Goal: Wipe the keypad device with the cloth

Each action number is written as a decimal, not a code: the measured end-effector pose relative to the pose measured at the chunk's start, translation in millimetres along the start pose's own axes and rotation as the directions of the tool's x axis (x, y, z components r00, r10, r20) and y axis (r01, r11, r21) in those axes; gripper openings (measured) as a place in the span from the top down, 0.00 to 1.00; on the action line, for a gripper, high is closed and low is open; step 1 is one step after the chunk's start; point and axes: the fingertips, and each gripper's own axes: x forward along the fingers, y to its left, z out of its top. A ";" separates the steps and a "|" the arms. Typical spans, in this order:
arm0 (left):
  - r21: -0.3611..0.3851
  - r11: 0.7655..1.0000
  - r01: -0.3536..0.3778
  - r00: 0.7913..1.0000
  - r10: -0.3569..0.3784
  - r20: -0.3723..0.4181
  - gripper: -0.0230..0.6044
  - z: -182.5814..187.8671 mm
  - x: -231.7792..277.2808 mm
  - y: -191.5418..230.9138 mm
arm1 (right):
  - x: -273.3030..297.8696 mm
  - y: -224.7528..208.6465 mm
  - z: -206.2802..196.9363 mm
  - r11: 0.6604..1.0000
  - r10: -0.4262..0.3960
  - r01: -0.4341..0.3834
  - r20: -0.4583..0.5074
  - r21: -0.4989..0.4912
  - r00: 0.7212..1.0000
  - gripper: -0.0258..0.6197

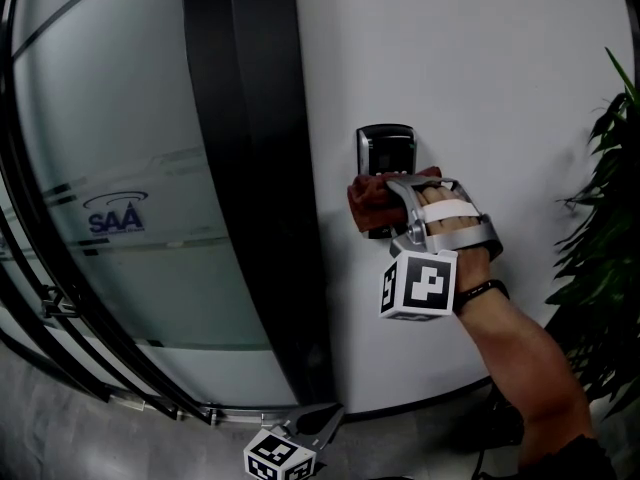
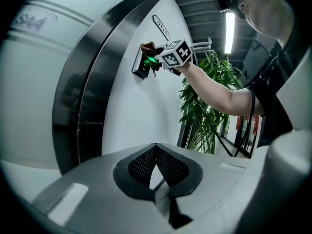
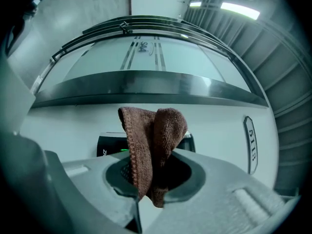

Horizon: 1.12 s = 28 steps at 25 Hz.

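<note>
**Keypad wipe: cloth on the device, stroke under way, extent of cleaning unconfirmed**

**Head view.** The keypad device (image 1: pixel 386 148) is mounted on the white wall (image 1: pixel 500 68), just right of a dark door frame (image 1: pixel 255 168). The brown cloth (image 1: pixel 370 206) lies against the device's lower portion, at 6 o'clock of its face. The upper face is uncovered. The right gripper (image 1: pixel 400 190) reaches in from 5 o'clock and carries the cloth. The left gripper (image 1: pixel 328 416) hangs low at the frame's bottom edge, well apart from the device. A plant (image 1: pixel 605 228) stands at 3 o'clock.

**Left gripper view.** The left gripper (image 2: pixel 156 147) has its jaws pressed together at the tips with nothing between them. The device (image 2: pixel 141 68) shows far off at 11 o'clock, with a green light lit beside the cloth (image 2: pixel 147 48).

**Right gripper view.** The right gripper (image 3: pixel 148 179) pinches a folded bunch of the cloth (image 3: pixel 156 133), which rises in front of the device (image 3: pixel 109 145). A number plate (image 3: pixel 250 145) sits at 3 o'clock.

**Progress, as judged.** Grasp and approach are done and contact is made at the lower part. The upper face appears left to wipe. No view shows how clean any surface is.
</note>
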 end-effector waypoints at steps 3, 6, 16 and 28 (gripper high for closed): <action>0.003 1.000 0.002 1.000 -0.002 -0.002 0.94 -0.2 0.5 -1.3 | -0.9 7.5 -0.1 1.000 0.009 -0.009 0.002 0.004 1.000 0.87; 0.002 1.000 0.000 1.000 0.000 -0.004 0.94 0.4 -0.1 -1.4 | -1.4 14.3 0.3 1.000 0.017 -0.017 0.003 0.009 1.000 0.87; 0.005 1.000 -0.002 1.000 0.002 -0.009 0.94 -1.1 -1.6 -4.0 | -5.7 41.8 0.2 0.998 0.060 -0.060 0.004 0.022 0.998 0.87; 0.002 1.000 -0.002 1.000 0.002 -0.014 0.94 -3.2 -6.2 -5.7 | -13.5 73.6 -2.7 0.994 0.087 -0.086 -0.002 0.060 0.996 0.87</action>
